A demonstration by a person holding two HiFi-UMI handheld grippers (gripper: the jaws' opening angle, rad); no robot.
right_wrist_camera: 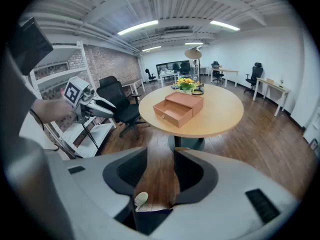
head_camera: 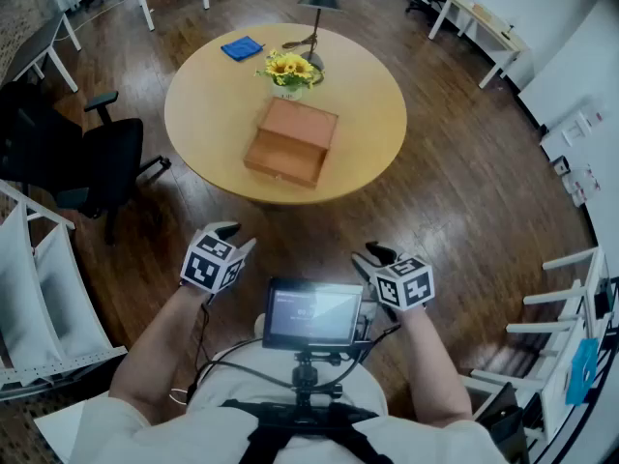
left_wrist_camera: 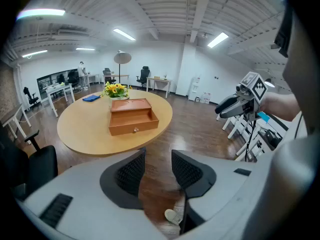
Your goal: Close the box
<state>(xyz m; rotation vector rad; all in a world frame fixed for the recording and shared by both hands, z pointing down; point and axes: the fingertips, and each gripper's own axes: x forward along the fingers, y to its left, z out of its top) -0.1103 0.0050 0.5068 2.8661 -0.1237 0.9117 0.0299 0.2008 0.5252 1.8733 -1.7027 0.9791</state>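
— Closest to the lens, what is seen?
— Low in the centre of the head view, a screen [head_camera: 312,314] is carried on a chest mount. It is flanked by the left gripper [head_camera: 235,237] and the right gripper [head_camera: 369,256]. Both are held over the wood floor [head_camera: 455,220] with jaws apart and nothing between them
— And the box?
— At upper centre, the box [head_camera: 291,142] is set on the round table [head_camera: 203,114], well apart from both grippers. Its drawer [head_camera: 282,159] is pulled out. Flowers [head_camera: 289,69] are placed just behind it, and a blue cloth [head_camera: 241,47] lies further to the upper left
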